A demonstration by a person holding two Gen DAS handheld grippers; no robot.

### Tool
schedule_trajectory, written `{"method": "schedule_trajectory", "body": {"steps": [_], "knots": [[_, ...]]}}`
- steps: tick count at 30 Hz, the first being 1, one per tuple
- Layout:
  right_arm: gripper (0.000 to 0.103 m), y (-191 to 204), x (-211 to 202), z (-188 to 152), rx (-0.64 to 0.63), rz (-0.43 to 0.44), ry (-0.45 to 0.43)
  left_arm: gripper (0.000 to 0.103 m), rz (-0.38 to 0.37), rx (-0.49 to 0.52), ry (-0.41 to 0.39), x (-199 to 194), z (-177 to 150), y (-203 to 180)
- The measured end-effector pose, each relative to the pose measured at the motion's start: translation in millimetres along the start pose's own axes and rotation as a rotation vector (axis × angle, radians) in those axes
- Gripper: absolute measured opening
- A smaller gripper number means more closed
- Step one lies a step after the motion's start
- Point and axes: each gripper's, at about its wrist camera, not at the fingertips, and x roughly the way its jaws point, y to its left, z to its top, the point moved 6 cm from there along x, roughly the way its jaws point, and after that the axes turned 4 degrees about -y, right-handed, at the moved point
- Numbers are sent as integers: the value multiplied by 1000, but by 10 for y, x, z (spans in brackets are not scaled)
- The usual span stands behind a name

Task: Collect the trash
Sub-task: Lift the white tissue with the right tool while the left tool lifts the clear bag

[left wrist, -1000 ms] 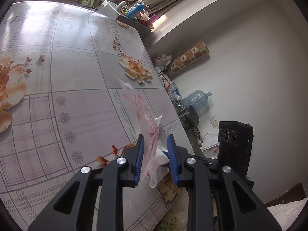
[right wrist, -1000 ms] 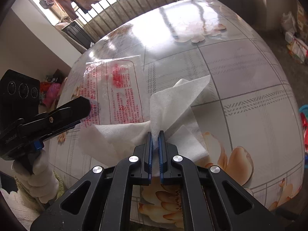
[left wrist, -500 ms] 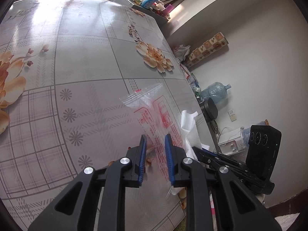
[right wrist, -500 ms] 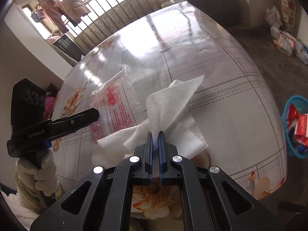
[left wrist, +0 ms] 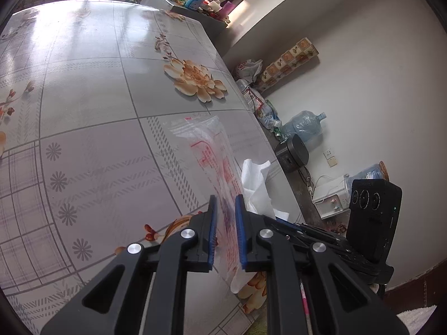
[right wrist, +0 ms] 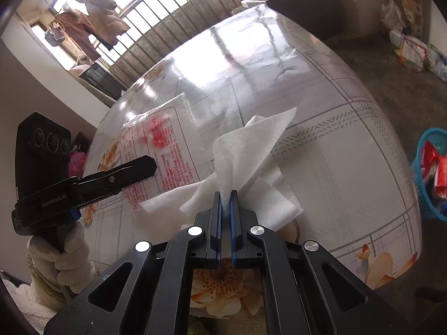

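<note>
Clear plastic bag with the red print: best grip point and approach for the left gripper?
Take the plastic bag by its near short edge, coming in low from the table's near side. It lies flat, and that end runs lengthwise between the open left gripper pads. Stay left of the tissue the right gripper pinches.

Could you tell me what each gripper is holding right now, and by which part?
The right gripper is shut on the white tissue, pinching its bunched near end. The left gripper straddles the clear plastic bag's near end, jaws apart, not yet clamped.
</note>
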Motion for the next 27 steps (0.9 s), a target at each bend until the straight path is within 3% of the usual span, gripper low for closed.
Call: {"method": "schedule_trajectory", "body": {"steps": [9,18,27], "knots": [[3,-71,-159,37,40,38,-35,2,126,135,-81,-120,43,-183],[3,-122,-351,53,79,79,-77,2,321,346,-162,-304,-1,-374],[3,-133,-629,76,81,76,-154,2,385,420,-185,-375,-13,-469]]}}
